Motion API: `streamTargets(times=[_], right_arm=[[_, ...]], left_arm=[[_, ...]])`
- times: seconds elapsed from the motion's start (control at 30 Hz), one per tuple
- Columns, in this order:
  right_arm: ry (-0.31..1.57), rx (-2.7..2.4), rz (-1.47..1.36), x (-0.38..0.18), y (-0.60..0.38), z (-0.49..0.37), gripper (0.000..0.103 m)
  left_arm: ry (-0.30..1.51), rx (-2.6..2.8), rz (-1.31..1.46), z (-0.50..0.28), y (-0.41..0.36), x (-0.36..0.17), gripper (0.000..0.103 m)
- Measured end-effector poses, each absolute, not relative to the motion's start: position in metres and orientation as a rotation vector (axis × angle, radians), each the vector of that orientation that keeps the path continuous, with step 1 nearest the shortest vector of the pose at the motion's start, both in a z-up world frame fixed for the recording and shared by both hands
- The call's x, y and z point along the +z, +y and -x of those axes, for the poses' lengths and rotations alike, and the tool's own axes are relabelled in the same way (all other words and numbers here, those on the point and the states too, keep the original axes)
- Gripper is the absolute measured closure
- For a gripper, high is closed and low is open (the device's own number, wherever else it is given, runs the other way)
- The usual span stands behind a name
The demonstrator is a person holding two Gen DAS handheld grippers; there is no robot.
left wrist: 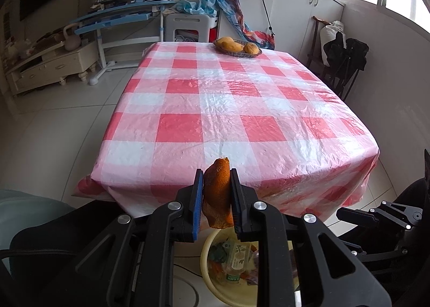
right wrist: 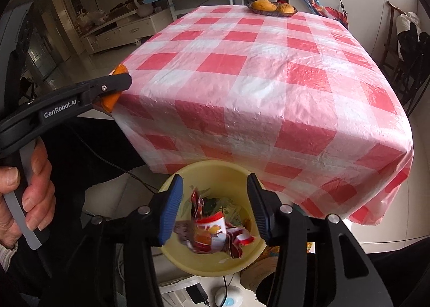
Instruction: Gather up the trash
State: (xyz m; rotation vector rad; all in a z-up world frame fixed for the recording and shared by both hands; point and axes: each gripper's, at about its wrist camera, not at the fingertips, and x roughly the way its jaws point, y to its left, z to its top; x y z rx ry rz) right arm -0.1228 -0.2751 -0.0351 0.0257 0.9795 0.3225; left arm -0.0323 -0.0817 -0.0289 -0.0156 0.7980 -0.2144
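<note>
Orange peel (left wrist: 218, 191): a rough, curled orange strip, standing upright between the pads of the left gripper (left wrist: 216, 199), above the near edge of the table (left wrist: 242, 108); its lower end is hanging over the yellow bin (left wrist: 205, 250).
Hidden: the left gripper's own body is covering most of the bin in the left wrist view, so its contents are showing only in part.
Wrapper (right wrist: 215, 234): a crumpled red and white piece, blurred, sitting between the parted fingers of the right gripper (right wrist: 213, 210); whether anything is touching it is hard to tell.
Left gripper: clenching on the orange peel, with a hand (right wrist: 29, 191) gripping its handle.
Right gripper: jaws standing wide apart, pointing down over the bin.
Fruit basket (left wrist: 237, 47): resting at the table's far end.
</note>
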Motion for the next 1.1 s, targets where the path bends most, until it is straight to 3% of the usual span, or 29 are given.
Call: streamTargets(times=[0.23,0.5,0.57,0.6,0.7,1.1], right_arm=[[0.964,0.307,-0.052,-0.032,-0.281,0.124,0.049],[0.863,0.208,-0.196,-0.011,-0.314,0.111,0.028],[0.829,0.185,-0.202,-0.001,-0.32,0.098,0.025],[0.82,0.181,-0.197,0.003,-0.322,0.09,0.023],[0.801,0.175,-0.169,0.014,-0.326,0.057,0.018],[0.908,0.113,-0.054,-0.003,-0.328,-0.105,0.015]], left_arm=[[0.814,-0.24,-0.005,0.037,-0.089,-0.032,0.085],[0.971,-0.371,-0.074,0.04,-0.114,-0.058,0.084],[1.017,-0.405,-0.089,0.041,-0.121,-0.066,0.077],[1.031,-0.41,-0.094,0.042,-0.124,-0.069,0.066],[1.021,-0.394,-0.092,0.043,-0.124,-0.071,0.05],[0.912,-0.178,0.062,0.014,-0.081,-0.058,0.032]])
